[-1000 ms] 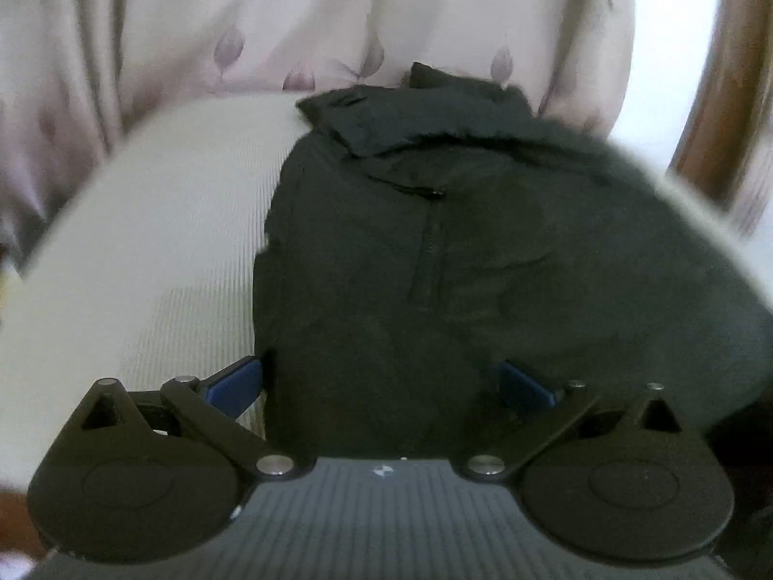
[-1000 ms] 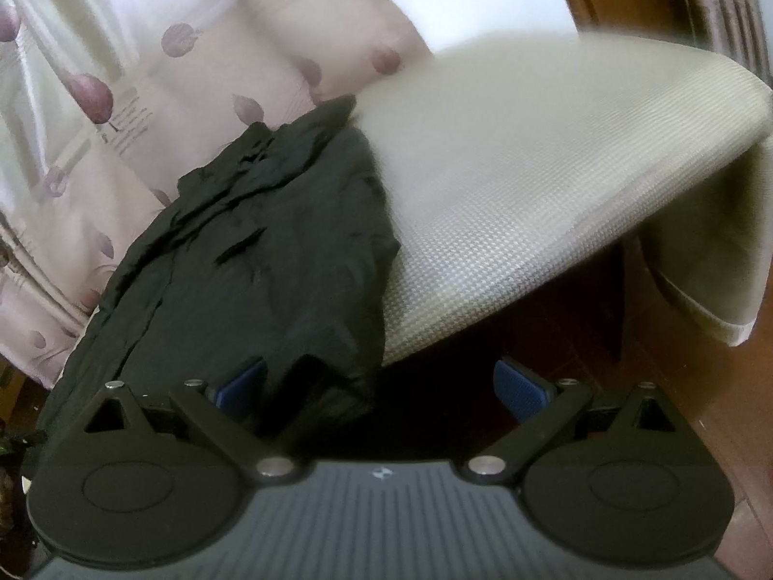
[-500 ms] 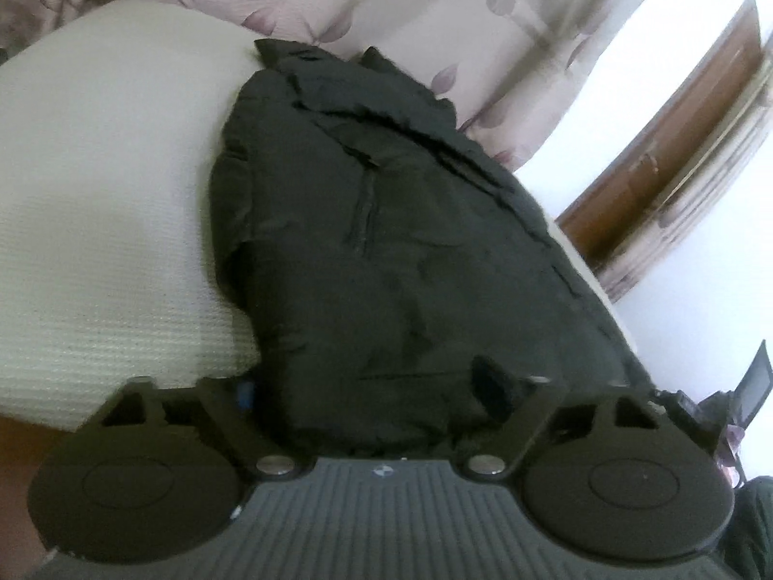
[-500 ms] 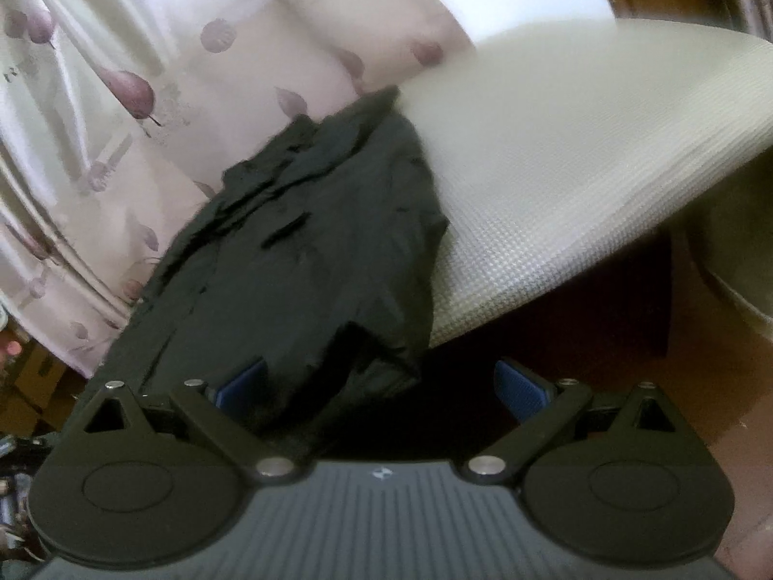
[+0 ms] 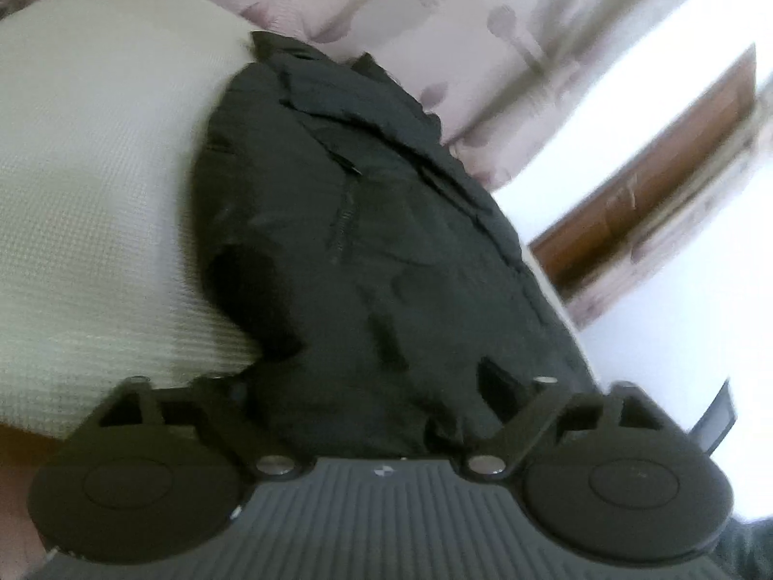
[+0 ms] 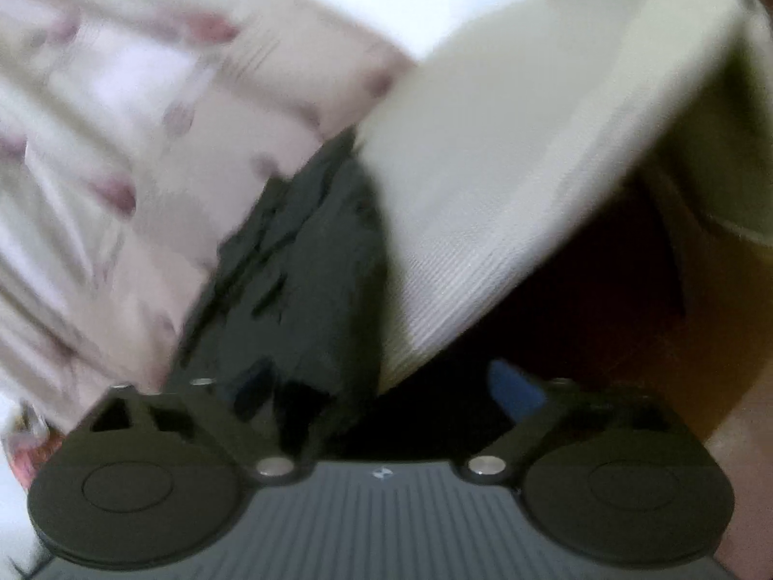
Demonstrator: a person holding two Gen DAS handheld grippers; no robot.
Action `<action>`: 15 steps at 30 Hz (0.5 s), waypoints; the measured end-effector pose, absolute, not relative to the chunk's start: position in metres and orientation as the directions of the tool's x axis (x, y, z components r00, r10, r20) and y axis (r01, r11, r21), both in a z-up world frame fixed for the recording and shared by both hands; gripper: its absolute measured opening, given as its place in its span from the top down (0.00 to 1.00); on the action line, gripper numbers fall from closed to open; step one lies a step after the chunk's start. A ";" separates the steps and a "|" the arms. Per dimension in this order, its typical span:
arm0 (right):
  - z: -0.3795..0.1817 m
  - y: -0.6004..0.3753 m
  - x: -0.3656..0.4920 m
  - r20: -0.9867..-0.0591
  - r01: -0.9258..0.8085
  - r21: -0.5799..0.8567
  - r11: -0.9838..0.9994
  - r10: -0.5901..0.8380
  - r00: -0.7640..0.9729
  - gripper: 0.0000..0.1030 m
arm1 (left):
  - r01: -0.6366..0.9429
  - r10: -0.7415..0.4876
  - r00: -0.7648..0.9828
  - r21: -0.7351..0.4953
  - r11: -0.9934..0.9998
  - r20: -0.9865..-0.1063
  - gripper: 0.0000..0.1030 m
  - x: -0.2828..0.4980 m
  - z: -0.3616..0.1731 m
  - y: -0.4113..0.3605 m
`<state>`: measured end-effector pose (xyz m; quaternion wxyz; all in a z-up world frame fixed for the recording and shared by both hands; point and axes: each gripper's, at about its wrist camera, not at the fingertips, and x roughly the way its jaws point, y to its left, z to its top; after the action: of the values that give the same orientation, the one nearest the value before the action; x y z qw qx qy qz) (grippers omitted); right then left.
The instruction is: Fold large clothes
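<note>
A black collared jacket [image 5: 362, 241] lies flat on a table covered with a cream cloth [image 5: 96, 169], collar at the far end. Its near hem bunches up between the fingers of my left gripper [image 5: 367, 386], whose jaws are opening; the cloth hides the left fingertip. In the blurred right wrist view the jacket [image 6: 309, 266] runs along the table's left side. My right gripper [image 6: 381, 386] stands wide at the table's near edge. The jacket's lower corner hangs by its left finger [image 6: 251, 386], and the blue right pad [image 6: 512, 386] is bare.
A pink curtain with a leaf pattern [image 5: 386, 9] hangs right behind the table. A brown wooden door frame [image 5: 652, 164] stands at the right. The cream cloth [image 6: 507, 169] drapes over the table's edge, with dark space [image 6: 579, 314] below it and floor [image 6: 739, 435] at the right.
The left view has rolled, and its jaws narrowed around the hem, then widened again. The right gripper has rolled and moved closer to the jacket's corner, blurring its view.
</note>
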<state>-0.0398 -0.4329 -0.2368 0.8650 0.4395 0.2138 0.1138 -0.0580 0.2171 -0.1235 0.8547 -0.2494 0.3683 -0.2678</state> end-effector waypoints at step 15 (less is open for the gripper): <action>-0.231 -0.427 -0.027 -0.241 -0.060 0.848 0.526 0.484 0.841 0.87 | 0.293 -0.581 0.663 -0.551 0.782 -0.472 0.83 -0.077 -0.101 0.208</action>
<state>-0.0272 -0.4266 -0.2311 0.8424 0.4593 0.2309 0.1616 -0.0766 0.2078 -0.1014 0.8851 -0.2196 0.3279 -0.2467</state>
